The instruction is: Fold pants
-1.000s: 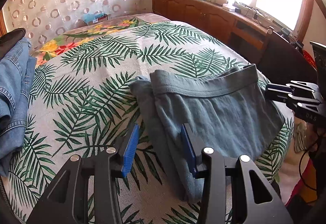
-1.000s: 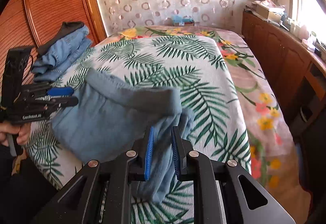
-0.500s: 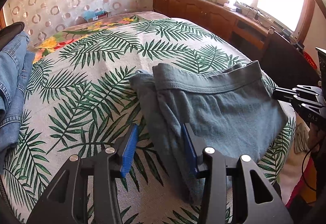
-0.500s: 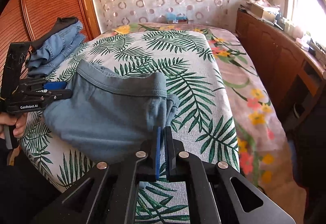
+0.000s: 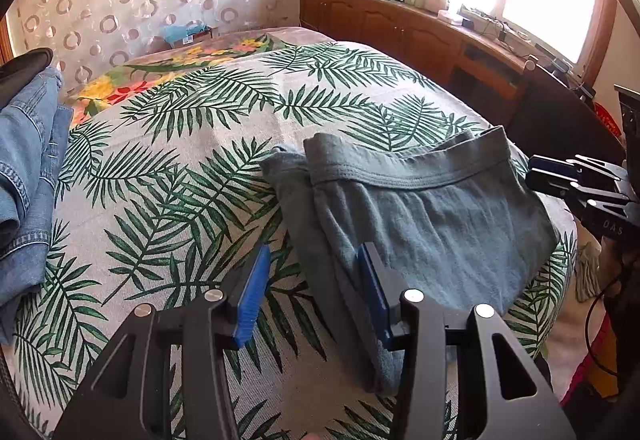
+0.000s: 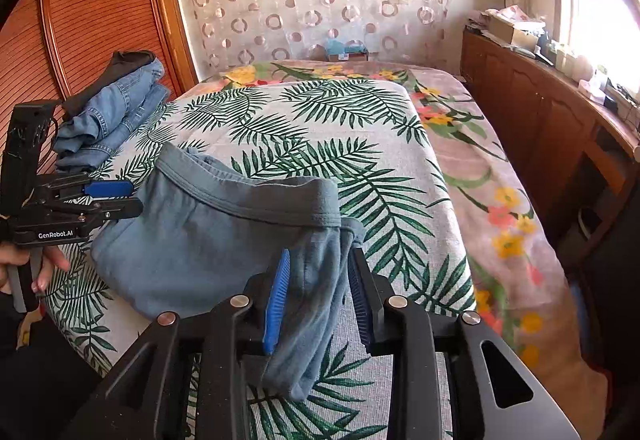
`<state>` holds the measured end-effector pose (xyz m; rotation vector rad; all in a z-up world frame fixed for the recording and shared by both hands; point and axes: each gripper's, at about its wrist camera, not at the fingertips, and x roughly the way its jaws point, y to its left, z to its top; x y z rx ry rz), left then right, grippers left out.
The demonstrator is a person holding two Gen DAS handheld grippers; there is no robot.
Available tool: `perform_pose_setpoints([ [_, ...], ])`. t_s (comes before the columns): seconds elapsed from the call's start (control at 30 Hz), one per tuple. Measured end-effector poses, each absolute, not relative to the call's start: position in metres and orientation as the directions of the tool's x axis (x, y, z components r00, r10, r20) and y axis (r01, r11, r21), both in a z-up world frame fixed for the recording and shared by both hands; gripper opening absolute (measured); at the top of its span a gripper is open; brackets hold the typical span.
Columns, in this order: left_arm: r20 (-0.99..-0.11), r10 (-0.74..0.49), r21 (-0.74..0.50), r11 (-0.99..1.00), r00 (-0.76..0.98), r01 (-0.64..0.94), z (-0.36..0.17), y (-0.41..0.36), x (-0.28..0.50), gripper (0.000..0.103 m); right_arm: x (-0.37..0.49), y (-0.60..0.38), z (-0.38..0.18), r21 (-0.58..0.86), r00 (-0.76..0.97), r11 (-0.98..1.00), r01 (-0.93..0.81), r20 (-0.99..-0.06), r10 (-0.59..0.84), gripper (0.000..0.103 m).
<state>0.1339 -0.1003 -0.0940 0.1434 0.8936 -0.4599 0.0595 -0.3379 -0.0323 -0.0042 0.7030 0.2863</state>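
A: Pants (image 6: 208,240) where?
B: Folded at the bed's (image 6: 320,120) near edge. Right gripper (image 6: 316,296) jaws just opened, spread around the folded end, not gripping.
A: Left?
B: Left gripper (image 5: 312,288) spread, empty, at the pants' side edge. Bed bare beyond; jeans (image 5: 24,168) stacked far left.

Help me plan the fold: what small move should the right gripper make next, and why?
Probably close the right gripper on the bunched corner of the pants. Its jaws have just been opening and now straddle that loose fabric without pressing it; the left gripper is open too, so nothing holds the pants.
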Motion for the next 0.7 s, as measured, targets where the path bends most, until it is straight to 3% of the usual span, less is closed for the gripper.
perform_pose_setpoints([
  [0.7, -0.764, -0.329, -0.046, 0.886, 0.555, 0.462, -0.082, -0.108, 0.129, 0.047, 0.063, -0.339, -0.034, 0.109, 0.718, 0.960, -0.259, -0.642, 0.267, 0.033],
])
